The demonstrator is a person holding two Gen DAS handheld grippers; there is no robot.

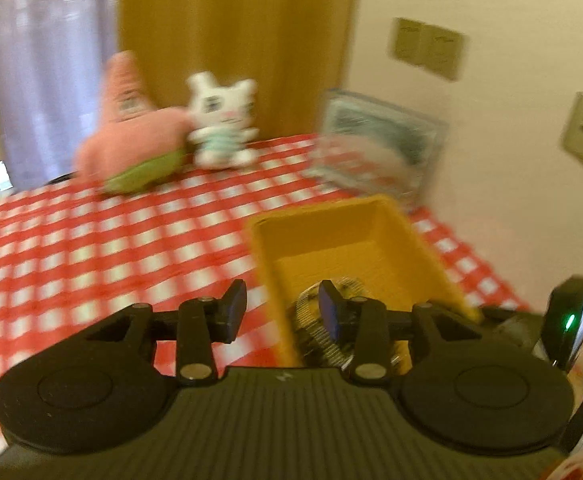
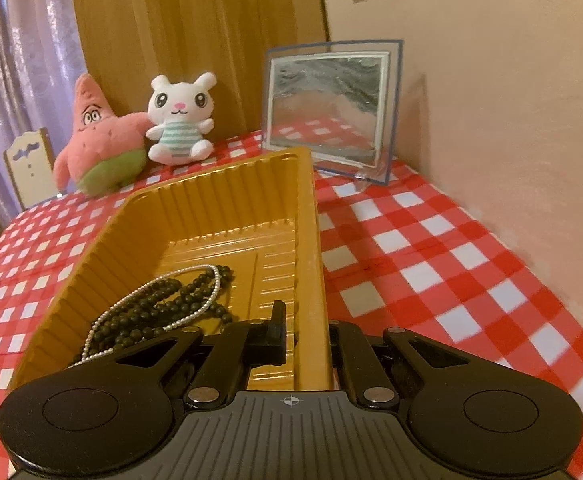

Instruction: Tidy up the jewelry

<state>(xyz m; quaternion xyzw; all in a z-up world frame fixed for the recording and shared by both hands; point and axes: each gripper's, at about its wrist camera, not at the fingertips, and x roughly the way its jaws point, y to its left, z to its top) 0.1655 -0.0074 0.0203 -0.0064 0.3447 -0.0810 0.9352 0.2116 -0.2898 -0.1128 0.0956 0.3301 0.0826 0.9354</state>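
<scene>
A gold plastic tray (image 2: 227, 200) sits on the red checked tablecloth. Inside it lie a black bead necklace (image 2: 163, 312) and a white pearl strand (image 2: 151, 292), tangled together. My right gripper (image 2: 305, 336) is shut on the tray's right wall, one finger inside and one outside. In the blurred left wrist view the same tray (image 1: 371, 220) lies ahead to the right, with jewelry (image 1: 311, 320) showing behind my fingers. My left gripper (image 1: 283, 308) is open and empty, above the tray's left wall.
A pink starfish plush (image 2: 99, 140) and a white bunny plush (image 2: 179, 120) sit at the table's back edge. A glass sand-picture frame (image 2: 331, 108) stands at the back right by the wall. A small wooden chair back (image 2: 27, 164) shows at the left.
</scene>
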